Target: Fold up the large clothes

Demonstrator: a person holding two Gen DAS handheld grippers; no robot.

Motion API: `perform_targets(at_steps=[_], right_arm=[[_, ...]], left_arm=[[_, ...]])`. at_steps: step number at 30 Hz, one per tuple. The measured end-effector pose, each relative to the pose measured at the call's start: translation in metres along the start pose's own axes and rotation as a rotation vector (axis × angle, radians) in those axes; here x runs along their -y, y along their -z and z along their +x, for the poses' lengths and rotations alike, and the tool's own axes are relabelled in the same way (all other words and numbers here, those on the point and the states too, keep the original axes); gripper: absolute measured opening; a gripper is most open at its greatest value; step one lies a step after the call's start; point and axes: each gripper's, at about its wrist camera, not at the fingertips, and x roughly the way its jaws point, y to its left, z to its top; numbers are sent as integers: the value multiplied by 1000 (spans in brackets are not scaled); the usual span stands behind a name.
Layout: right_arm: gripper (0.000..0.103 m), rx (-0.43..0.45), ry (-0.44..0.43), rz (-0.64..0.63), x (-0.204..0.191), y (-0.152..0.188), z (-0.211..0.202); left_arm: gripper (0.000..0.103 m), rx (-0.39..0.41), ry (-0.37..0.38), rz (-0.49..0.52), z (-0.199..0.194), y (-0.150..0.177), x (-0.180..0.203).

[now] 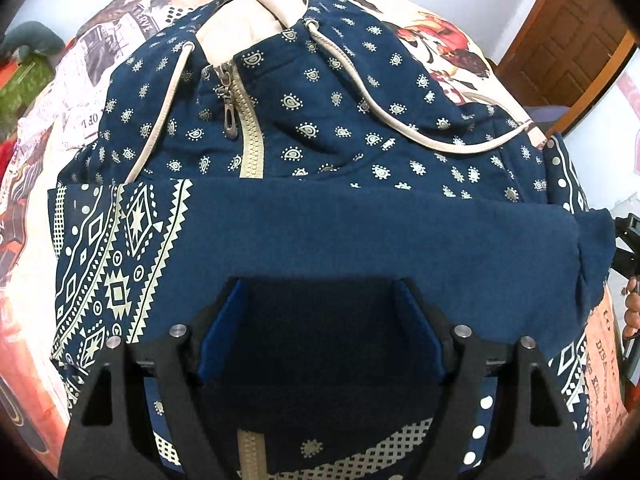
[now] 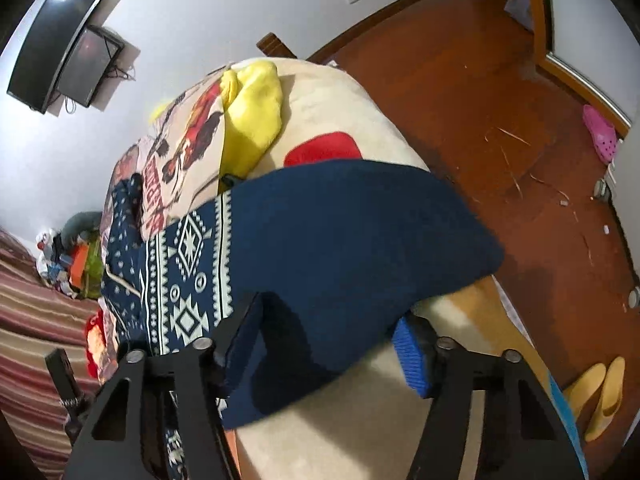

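Note:
A navy hoodie with pale paisley print, a cream zipper and drawstrings lies face up on the bed. Its plain navy hem band is folded up over the body. My left gripper hangs just above that band, jaws wide apart and nothing pinched. In the right wrist view the band reaches the bed's edge and overhangs it a little. My right gripper straddles its near edge. One finger sits over the cloth; the ribbed blue pad stands clear beside it.
The bed cover is printed with pictures. A yellow cloth lies farther up the bed. Wooden floor with yellow slippers and a pink shoe lies to the right. Two screens hang on the wall.

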Motion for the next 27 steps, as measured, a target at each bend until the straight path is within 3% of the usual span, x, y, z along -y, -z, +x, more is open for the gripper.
perform_targets(at_steps=[3,5,7,14,20,27], right_arm=[[35,34,3,-5,-3,-5,-1],[17,68,17,-42,-9,-4,-4],[10,114,32,-94,-19,-2,-11],[5,288,-15,-146,-47,-2,-60],[4,439,-40,-272,-99,7,-117],[4,458,-89,-469,-177,36,-133]], left_arm=[[78,6,-3,-2,0,1,-1],[78,5,-5,1,0,1,0],[78,3,-10,4,-2,1,0],[78,-3,-35,26,-12,4,-1],[78,62,-62,50,-38,8,-3],[78,193,-75,52,-93,13,-10]])
